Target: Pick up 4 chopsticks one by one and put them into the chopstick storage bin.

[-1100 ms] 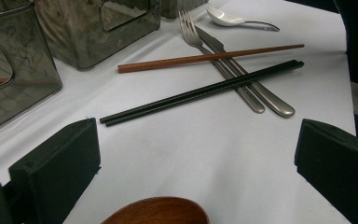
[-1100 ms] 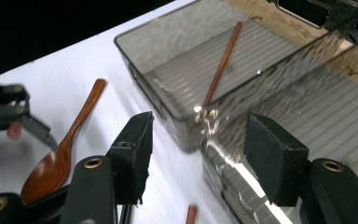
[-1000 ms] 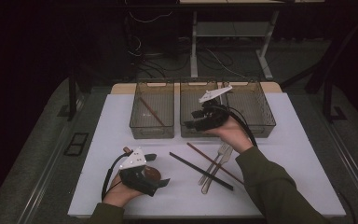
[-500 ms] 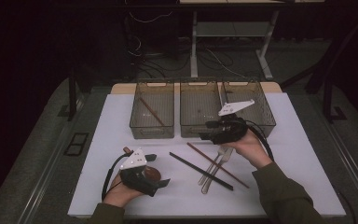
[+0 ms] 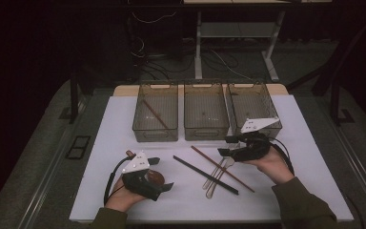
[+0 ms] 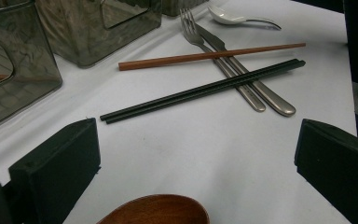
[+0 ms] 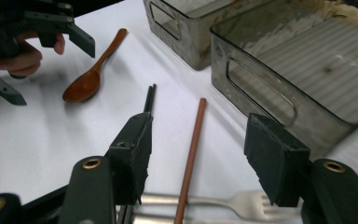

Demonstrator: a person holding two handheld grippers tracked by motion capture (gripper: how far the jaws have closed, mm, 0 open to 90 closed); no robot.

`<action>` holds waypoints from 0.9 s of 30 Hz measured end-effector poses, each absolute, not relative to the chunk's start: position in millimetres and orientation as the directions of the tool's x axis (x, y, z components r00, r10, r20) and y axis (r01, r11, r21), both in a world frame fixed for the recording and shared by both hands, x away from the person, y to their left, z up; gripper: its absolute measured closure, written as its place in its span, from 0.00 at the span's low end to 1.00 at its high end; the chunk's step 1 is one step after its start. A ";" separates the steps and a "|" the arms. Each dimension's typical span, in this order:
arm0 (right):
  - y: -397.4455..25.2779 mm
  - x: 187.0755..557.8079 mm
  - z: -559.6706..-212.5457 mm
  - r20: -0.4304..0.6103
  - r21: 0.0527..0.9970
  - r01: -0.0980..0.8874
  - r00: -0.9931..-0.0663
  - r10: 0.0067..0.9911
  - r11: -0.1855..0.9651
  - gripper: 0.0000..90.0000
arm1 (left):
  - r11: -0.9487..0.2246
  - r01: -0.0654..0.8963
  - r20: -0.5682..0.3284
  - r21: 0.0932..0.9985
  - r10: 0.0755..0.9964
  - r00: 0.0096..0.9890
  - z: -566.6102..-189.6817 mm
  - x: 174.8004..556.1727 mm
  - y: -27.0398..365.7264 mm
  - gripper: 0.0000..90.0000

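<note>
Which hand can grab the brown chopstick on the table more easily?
Right. The right hand-held gripper hangs open just above the long brown wooden chopstick, which lies between its jaws. The left hand-held gripper sits farther away, over the brown wooden spoon.

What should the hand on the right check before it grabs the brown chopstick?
1. Right gripper open: ok, jaws stand apart.
2. Brown chopstick between the jaws: ok.
3. Nothing lying on the chopstick: ok; it rests across the fork.
4. Black chopsticks out of the way: not ok, they lie right beside the left jaw.
5. Left gripper out of the way: ok, open over the wooden spoon.
6. Grip height: cannot tell.
</note>
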State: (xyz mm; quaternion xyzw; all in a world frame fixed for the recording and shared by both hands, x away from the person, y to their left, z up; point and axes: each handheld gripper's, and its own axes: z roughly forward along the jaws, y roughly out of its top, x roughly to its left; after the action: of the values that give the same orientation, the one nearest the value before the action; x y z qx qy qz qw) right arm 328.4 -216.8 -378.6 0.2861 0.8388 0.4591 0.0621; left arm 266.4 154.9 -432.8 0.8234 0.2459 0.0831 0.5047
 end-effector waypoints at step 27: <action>-234.2 282.3 -411.2 0.181 0.763 0.476 -0.807 0.563 0.438 0.70 | -0.366 0.326 -0.119 0.872 0.488 0.865 -432.8 266.3 154.5 0.00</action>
State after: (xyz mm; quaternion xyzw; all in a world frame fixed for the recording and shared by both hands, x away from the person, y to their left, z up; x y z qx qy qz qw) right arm 282.3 -234.2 -411.2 0.3069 0.8464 0.4324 0.0502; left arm 266.3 154.5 -432.8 0.8224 0.2472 0.0799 0.5061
